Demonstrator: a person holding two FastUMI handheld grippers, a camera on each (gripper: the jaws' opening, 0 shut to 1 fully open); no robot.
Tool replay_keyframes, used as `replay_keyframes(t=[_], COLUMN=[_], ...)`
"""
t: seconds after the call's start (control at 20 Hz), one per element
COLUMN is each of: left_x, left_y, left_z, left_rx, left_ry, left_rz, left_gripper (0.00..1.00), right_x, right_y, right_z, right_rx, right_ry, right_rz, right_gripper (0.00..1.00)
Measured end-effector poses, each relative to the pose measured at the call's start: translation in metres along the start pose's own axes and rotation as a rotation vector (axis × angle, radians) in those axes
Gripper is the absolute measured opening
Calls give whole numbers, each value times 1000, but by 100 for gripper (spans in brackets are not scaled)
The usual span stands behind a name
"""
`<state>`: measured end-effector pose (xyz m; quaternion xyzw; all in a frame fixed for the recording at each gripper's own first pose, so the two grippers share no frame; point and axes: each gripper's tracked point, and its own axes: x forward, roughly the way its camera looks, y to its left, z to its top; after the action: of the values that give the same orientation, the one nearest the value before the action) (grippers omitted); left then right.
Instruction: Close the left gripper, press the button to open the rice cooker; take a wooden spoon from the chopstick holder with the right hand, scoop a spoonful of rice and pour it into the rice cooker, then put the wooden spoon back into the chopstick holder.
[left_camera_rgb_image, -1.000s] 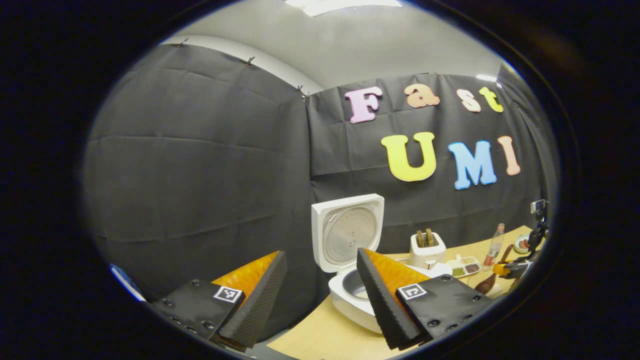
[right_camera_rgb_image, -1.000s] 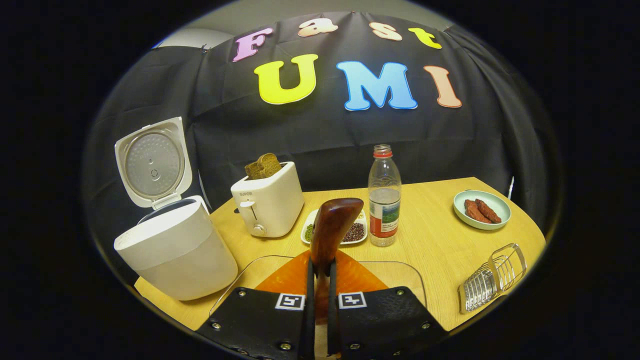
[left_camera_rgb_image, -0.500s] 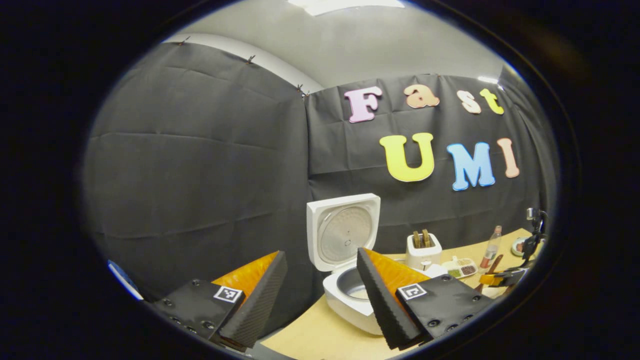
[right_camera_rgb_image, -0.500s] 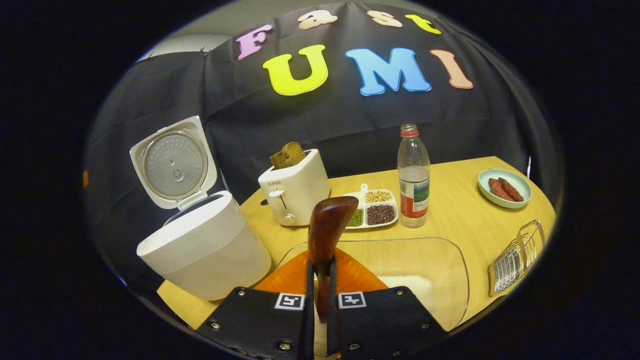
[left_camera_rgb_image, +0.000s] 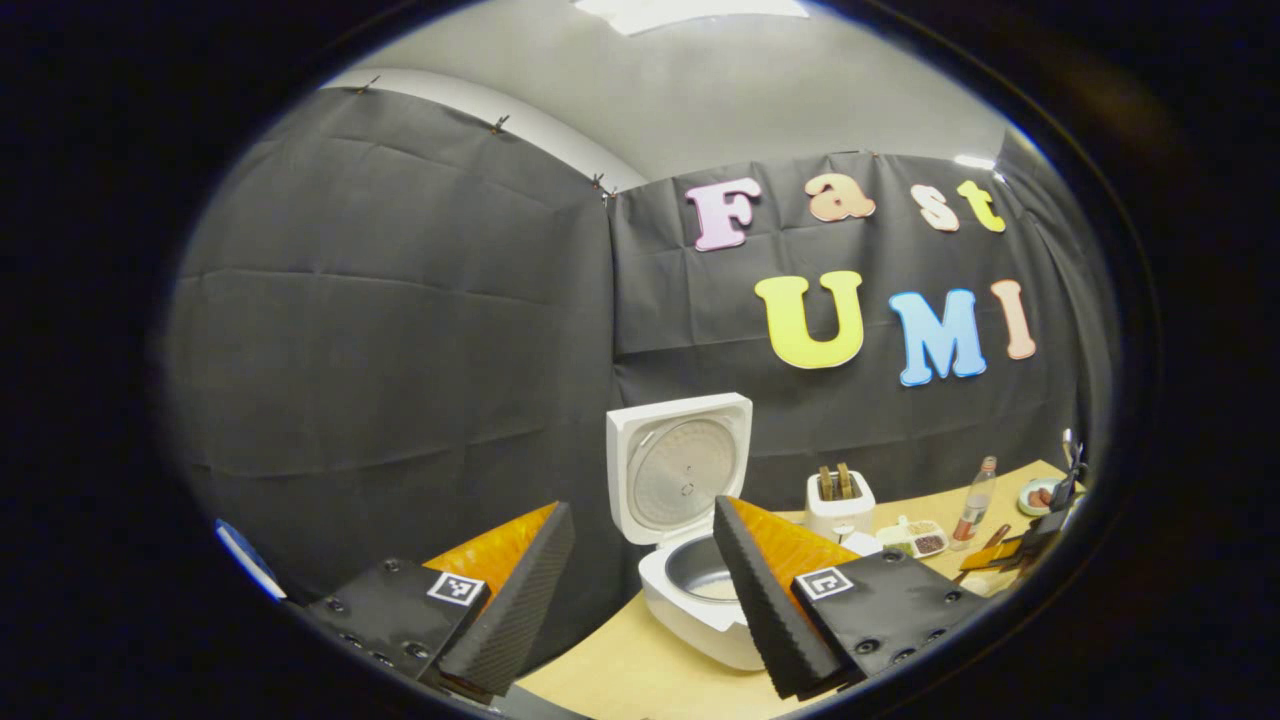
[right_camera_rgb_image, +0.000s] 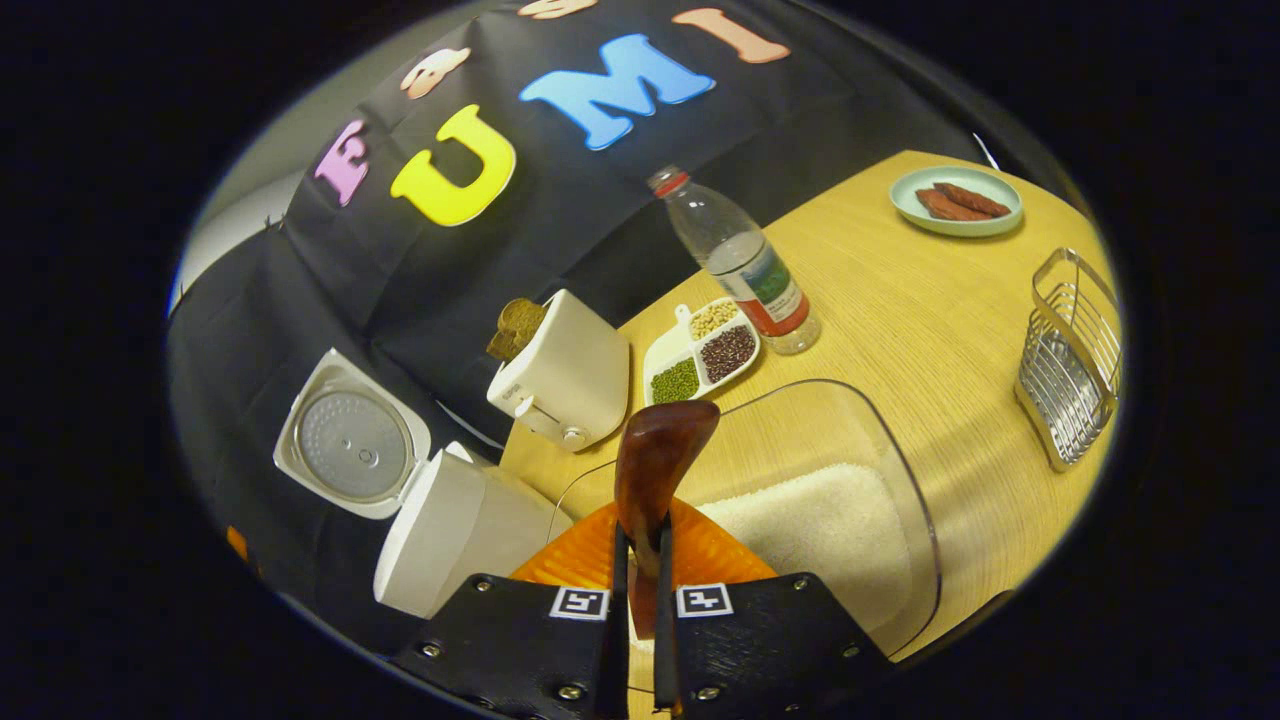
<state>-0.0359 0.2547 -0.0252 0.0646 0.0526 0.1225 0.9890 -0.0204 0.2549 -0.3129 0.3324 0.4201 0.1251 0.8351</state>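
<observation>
I have the right gripper (right_camera_rgb_image: 640, 600) pinching the wooden spoon (right_camera_rgb_image: 655, 470), its long axis running straight out toward twelve o'clock, bowl end over the near rim of the clear rice tray (right_camera_rgb_image: 905, 480). The rice (right_camera_rgb_image: 810, 525) lies at about two o'clock from the jaws, so I judge a tilt down and rightward comes next. The rice cooker (right_camera_rgb_image: 440, 535), lid up, sits at nine o'clock. My left gripper (left_camera_rgb_image: 640, 580) hangs spread, holding nothing, well back.

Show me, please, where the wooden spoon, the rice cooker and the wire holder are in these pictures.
wooden spoon (right_camera_rgb_image: 655, 455): right gripper view, on its bowl.
rice cooker (right_camera_rgb_image: 455, 530): right gripper view, on the body's side wall.
wire holder (right_camera_rgb_image: 1068, 362): right gripper view, on its wire side.
</observation>
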Motion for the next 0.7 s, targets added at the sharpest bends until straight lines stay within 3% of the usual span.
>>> replay_keyframes(t=[0.35,0.7], left_x=[-4,-6], left_y=[-11,-15], left_z=[14,14], left_rx=[4,-22], left_ry=[-28,-47], left_rz=[-21,-35], left_gripper=[97,97], right_x=[-26,-38], right_y=[-11,49], right_z=[60,81], right_rx=[211,348], right_ry=[-96,-81], right_rz=[42,206], right_gripper=[10,10])
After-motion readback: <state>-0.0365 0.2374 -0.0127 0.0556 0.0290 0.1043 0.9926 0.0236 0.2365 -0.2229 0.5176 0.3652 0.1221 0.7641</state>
